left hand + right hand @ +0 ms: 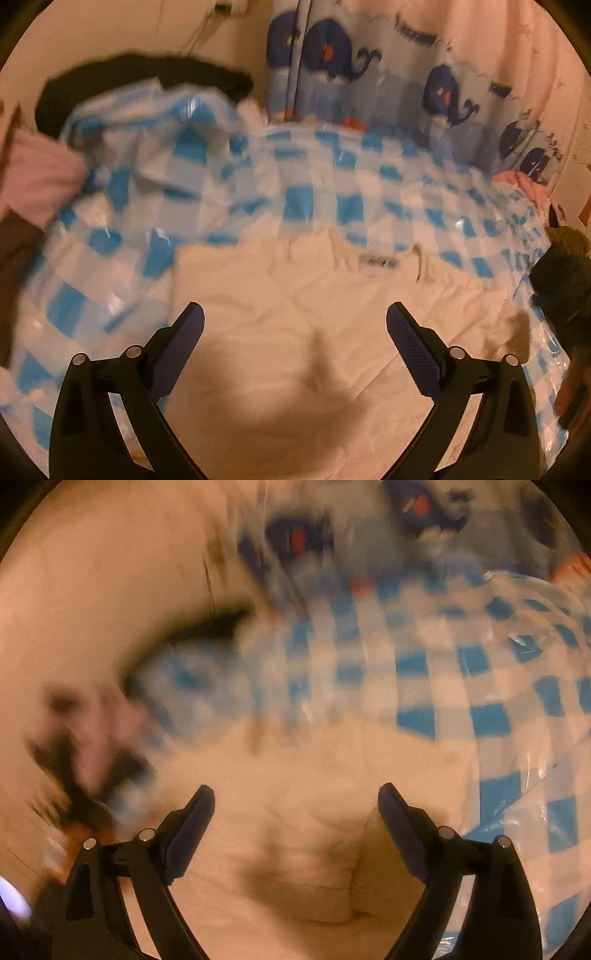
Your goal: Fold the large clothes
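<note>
1. Nearest the left wrist camera, the left gripper (295, 325) is seen with its fingers (413, 350) spread wide; nothing is held between them.
2. Below it, a white garment (295, 314) is laid flat, lightly creased, with a small label (377, 263) near its far edge.
3. The garment is carried on a blue-and-white checked plastic sheet (314, 192), which is exposed along the far and both side edges.
4. The right gripper (296, 808) is likewise seen spread apart over the white garment (303, 849), gripping nothing; a raised fold lies between its fingers (400, 830).
5. Beyond the sheet's far edge, a whale-print curtain (351, 74) is hung.
6. A dark garment (129, 81) and a pink cloth (37, 177) are noted at the far left corner.
7. The right wrist view is heavily blurred at left.
</note>
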{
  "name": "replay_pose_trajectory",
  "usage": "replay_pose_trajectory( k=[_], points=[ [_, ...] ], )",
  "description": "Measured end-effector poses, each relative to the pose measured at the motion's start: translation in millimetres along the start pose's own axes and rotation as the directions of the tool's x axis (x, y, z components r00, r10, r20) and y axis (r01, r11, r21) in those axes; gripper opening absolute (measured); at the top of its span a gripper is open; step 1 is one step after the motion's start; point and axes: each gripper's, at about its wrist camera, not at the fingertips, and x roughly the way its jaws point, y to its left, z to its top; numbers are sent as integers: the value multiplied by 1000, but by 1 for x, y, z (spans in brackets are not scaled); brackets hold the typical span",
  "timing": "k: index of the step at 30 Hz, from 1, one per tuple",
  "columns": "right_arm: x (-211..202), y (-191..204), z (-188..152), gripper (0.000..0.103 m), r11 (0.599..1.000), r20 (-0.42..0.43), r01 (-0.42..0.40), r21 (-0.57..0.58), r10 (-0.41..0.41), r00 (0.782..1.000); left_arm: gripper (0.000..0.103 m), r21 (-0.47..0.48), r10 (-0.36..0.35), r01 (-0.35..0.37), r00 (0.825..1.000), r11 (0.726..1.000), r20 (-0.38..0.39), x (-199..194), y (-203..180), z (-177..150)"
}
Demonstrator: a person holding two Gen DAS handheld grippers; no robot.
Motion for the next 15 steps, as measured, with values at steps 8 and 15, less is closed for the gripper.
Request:
replay_pose_trajectory(
  k=[8,15],
  points=[
    [52,-25,-26,86,992,-166,120,49,-111,980,95,99,109,-90,972,991,-207,53,-5,-30],
    [40,-32,-60,93,967,-228,243,-73,-253,940,96,72,114,-104,980,992,-161,31,16,-39]
  ],
)
